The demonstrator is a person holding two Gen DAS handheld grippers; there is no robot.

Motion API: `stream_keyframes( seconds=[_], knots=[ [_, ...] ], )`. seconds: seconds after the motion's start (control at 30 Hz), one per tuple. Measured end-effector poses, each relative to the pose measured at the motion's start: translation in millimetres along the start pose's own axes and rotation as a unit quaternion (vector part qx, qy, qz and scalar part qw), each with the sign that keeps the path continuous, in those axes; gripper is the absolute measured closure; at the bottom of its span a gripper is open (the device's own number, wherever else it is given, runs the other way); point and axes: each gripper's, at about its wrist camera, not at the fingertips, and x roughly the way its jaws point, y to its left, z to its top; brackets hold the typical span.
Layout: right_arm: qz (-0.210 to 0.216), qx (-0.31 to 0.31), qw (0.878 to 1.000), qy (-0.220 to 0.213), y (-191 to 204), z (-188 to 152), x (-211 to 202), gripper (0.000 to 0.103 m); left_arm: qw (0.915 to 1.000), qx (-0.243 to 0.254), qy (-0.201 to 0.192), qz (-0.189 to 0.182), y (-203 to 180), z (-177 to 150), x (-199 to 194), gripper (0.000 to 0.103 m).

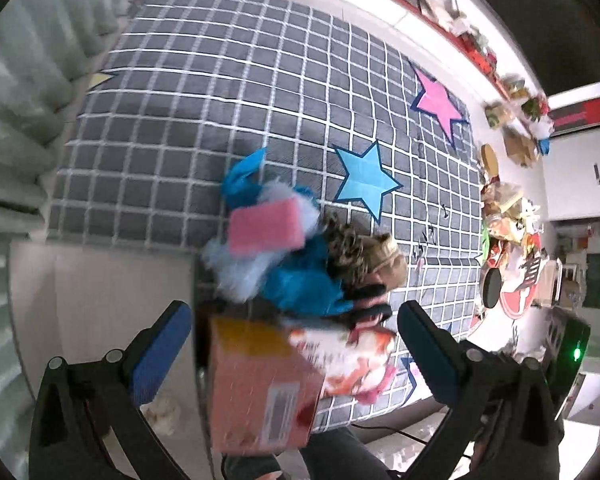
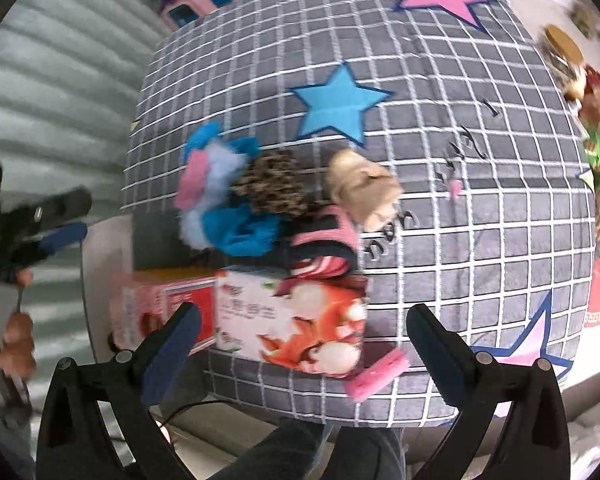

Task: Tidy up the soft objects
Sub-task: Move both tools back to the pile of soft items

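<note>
Both my claws hang wide open and empty, left claw point(image 1: 294, 344) and right claw point(image 2: 302, 344), over the checked mat point(image 2: 440, 168), because the soft toys point(image 2: 236, 192) sit heaped beside the boxes point(image 2: 292, 324), awaiting sorting.

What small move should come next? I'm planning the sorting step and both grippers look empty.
Probably lower the right gripper toward the pink sponge lying loose on the grid mat beside the printed box. Both grippers are open and hold nothing, and that sponge sits apart from the soft pile, nearest the right fingers, so it seems the easiest first pick.
</note>
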Motion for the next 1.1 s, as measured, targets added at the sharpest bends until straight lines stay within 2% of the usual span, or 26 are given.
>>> stream_keyframes(
  seconds=[0.23,0.43,0.63,0.83,0.97,1.1],
  knots=[
    [0.006,0.033,0.999,0.019,-38,16,18,0.000,0.9983,0.006,0.042,0.039,-8,44,53,0.000],
    [0.015,0.050,0.998,0.038,-59,31,35,0.000,0.9952,-0.008,0.078,0.059,-5,55,85,0.000],
    [0.020,0.049,0.997,0.051,-63,42,47,0.000,0.9916,-0.018,0.108,0.069,3,66,115,0.000],
    [0.027,0.045,0.997,0.059,-61,50,55,0.000,0.9878,-0.048,0.144,0.036,16,64,133,0.000],
    [0.026,0.042,0.997,0.066,-62,56,64,0.000,0.9849,-0.050,0.157,0.053,19,62,141,0.000],
    [0.018,0.045,0.996,0.070,-64,64,76,0.000,0.9863,-0.051,0.149,0.048,21,58,140,0.011]
  ],
)
